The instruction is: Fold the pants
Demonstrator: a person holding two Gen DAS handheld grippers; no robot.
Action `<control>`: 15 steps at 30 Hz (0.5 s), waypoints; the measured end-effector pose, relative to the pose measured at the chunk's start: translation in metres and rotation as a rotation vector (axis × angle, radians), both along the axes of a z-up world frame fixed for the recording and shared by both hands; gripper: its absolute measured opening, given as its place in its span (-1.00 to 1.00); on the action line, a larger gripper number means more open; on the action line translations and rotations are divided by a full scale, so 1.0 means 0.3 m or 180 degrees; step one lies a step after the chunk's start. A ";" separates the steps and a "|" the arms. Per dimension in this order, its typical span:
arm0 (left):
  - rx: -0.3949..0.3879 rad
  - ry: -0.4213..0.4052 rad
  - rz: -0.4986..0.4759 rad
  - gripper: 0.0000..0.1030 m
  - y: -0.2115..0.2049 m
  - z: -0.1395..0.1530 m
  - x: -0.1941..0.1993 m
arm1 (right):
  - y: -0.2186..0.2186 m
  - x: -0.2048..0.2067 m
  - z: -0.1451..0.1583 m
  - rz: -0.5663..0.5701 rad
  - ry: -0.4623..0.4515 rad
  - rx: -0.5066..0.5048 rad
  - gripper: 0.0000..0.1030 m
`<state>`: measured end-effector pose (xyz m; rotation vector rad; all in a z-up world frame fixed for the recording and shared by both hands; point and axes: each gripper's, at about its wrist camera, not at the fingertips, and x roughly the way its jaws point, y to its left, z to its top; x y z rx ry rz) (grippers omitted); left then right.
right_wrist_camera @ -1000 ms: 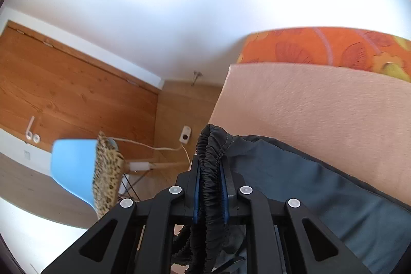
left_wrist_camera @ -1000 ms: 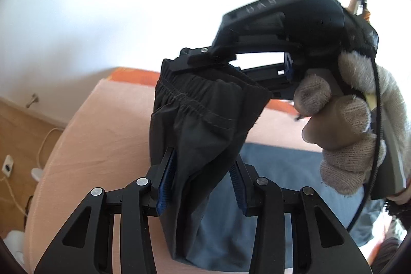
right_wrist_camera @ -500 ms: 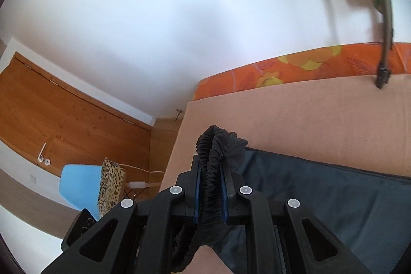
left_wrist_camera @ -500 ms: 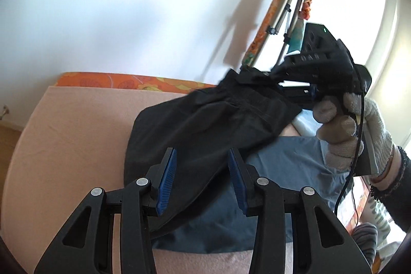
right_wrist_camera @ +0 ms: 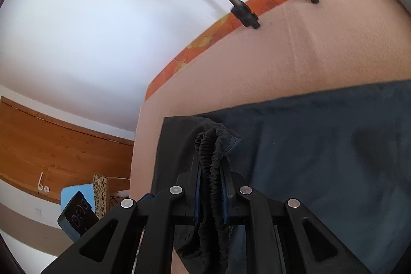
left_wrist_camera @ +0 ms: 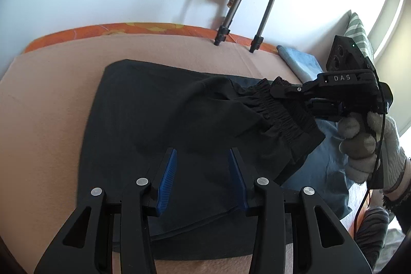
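Pants [left_wrist_camera: 164, 120], dark, light and limp, lie partly spread on the bed [left_wrist_camera: 51, 99], best held by their gathered waistband, which the right claw [right_wrist_camera: 210, 191] pinches while the left claw [left_wrist_camera: 203, 179] stands open above them.

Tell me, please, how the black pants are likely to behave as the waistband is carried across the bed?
Probably floppy: the black pants sag from the right gripper in soft folds. The bunched elastic waistband likely gives the pads a secure bite. The part lying on the peach bedcover may drag and wrinkle rather than slide.
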<state>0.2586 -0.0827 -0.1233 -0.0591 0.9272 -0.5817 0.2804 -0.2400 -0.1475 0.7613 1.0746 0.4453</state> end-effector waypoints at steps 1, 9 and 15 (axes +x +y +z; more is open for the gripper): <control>-0.0001 0.0010 -0.0038 -0.23 -0.022 -0.006 0.001 | -0.011 -0.004 -0.020 -0.0009 0.0025 0.0004 -0.79; 0.0094 0.0067 -0.0373 -0.23 -0.176 -0.046 -0.007 | -0.056 -0.041 -0.070 0.0053 0.0188 -0.0012 0.00; 0.0098 0.0135 -0.0679 -0.23 -0.268 -0.067 -0.034 | -0.051 -0.061 -0.088 0.0179 0.0225 -0.0021 0.05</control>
